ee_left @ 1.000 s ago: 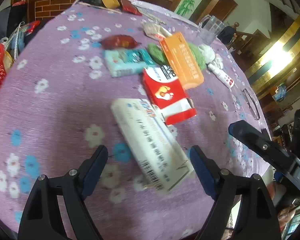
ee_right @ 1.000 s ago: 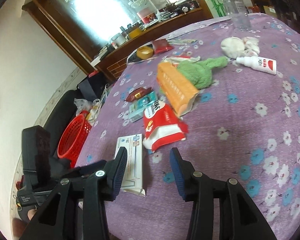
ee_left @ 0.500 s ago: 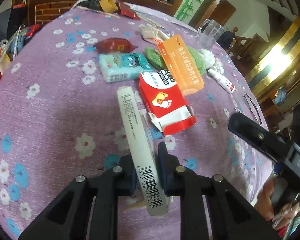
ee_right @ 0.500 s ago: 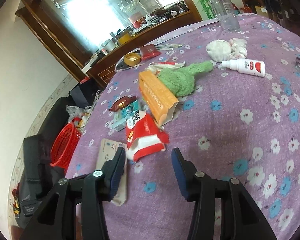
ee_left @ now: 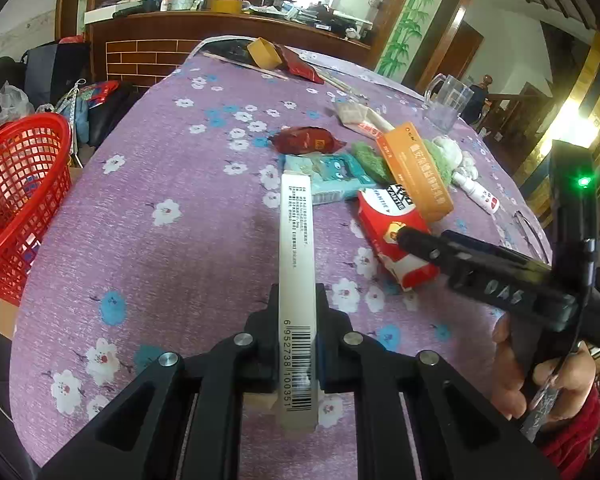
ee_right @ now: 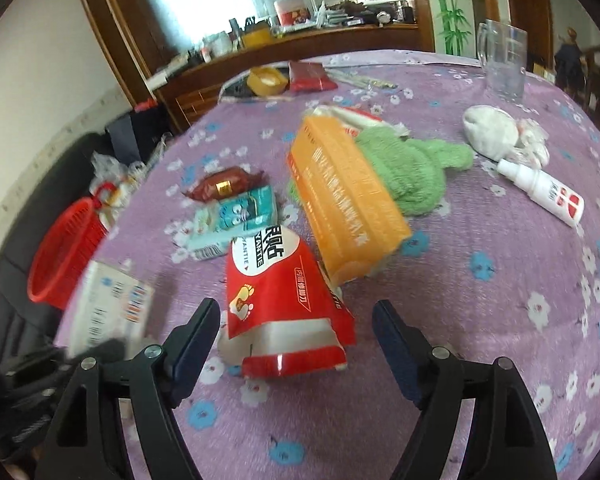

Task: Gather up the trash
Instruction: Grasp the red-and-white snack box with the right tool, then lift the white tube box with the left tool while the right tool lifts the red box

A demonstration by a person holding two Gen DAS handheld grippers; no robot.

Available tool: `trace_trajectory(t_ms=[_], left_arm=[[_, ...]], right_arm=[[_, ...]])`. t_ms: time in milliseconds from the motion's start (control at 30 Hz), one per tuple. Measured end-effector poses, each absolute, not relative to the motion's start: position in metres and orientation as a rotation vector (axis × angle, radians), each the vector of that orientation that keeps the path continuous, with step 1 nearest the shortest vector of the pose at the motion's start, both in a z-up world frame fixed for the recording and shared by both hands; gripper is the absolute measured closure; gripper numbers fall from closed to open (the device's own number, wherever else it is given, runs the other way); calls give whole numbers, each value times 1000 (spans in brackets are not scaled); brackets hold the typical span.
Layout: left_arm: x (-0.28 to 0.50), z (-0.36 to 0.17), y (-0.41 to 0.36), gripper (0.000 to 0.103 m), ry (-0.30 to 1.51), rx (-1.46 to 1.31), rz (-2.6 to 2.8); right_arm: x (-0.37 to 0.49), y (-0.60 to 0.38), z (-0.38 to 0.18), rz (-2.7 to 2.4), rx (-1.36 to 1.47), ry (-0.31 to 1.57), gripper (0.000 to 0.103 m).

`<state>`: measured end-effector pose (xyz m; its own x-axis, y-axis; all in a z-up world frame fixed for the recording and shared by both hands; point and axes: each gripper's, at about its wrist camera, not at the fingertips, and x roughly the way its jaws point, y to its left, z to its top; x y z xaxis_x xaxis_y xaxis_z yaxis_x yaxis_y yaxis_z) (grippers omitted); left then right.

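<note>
In the left wrist view the left gripper [ee_left: 298, 320] is clenched on a flat white box [ee_left: 296, 264], held on edge at bottom centre so that its thin barcoded side faces the camera. Gripping across the thin dimension is likely why the jaws stand almost together; the stiff card looks firm enough to be carried this way. The box is lifted clear of the cloth, and its far end points up the frame towards the other litter.

In the right wrist view the right gripper [ee_right: 296, 332] has just been opening and is released, its blue-padded jaws straddling the near end of a red packet [ee_right: 284, 300] at lower centre, with no pad pressing on it. The packet is glossy, creased and torn open at its white end, so it should crush easily when pinched. I judge it the next piece to be taken.

Just beyond, an orange carton [ee_right: 344, 196] lies aslant, one end resting over a fuzzy green cloth [ee_right: 416, 168]. To the left lie a teal wrapper [ee_right: 236, 216] and a shiny brown one [ee_right: 224, 186]. At right are a white spray bottle [ee_right: 540, 188] and a crumpled white wad [ee_right: 490, 130].

A red mesh basket [ee_left: 18, 200] stands beside the purple flowered table [ee_left: 160, 160], at the left edge of the left view: probably the bin for all this.
</note>
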<state>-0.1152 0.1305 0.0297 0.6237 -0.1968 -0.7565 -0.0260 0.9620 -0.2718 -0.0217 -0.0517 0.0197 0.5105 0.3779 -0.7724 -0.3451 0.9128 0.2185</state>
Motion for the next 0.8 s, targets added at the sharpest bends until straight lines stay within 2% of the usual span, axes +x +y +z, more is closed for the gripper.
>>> trace_trajectory(t_ms=[167,233,433,800], left_arm=[[-113,28,129,91,892,-251,-96],[-113,28,127,91,889,-242,-95],[-115,29,122,91,874,-221,-98],[-127,42,111,91,815,-188,-105]], right_arm=[[-24,-28,7,422,-71,953,21],[-26,-28,9,407,-83,936,38],[-38,-35,12,432,-55,921,58],[-76,-59,39,437,38,816,59]])
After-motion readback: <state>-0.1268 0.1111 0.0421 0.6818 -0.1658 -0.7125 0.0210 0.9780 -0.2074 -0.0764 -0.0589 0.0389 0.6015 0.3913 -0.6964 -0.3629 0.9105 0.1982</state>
